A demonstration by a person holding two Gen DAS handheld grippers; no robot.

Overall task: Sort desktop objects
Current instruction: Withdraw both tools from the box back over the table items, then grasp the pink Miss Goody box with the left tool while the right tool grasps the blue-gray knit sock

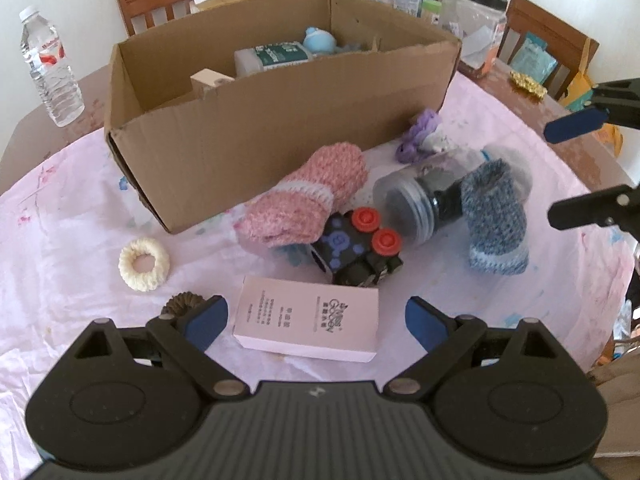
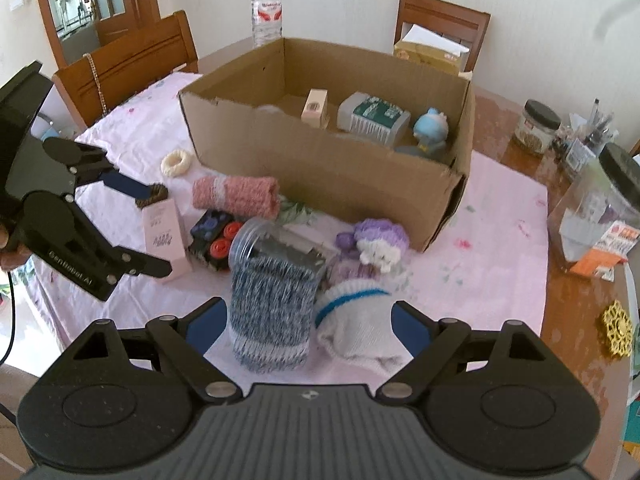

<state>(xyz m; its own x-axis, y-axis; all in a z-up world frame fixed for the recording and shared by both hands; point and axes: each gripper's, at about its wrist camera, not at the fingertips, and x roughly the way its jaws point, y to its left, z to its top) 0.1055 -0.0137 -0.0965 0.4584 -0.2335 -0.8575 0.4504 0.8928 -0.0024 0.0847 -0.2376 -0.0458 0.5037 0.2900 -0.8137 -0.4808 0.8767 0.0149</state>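
At lower centre we see our right gripper (image 2: 308,322) spread wide around 2 socks, a blue-grey sock (image 2: 270,316) and a white sock (image 2: 360,330). Behind them stands the cardboard box (image 2: 320,160); the left gripper (image 2: 142,226) enters at left.

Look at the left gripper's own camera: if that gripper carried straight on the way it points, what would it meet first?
Most likely the pink box: it lies flat between the open left gripper fingers, nearest along that line, though depth is hard to judge.

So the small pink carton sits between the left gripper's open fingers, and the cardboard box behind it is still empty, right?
Not empty. The left wrist view shows the cardboard box already holding a white bottle and a blue toy. The pink carton does sit between the left gripper's open fingers.
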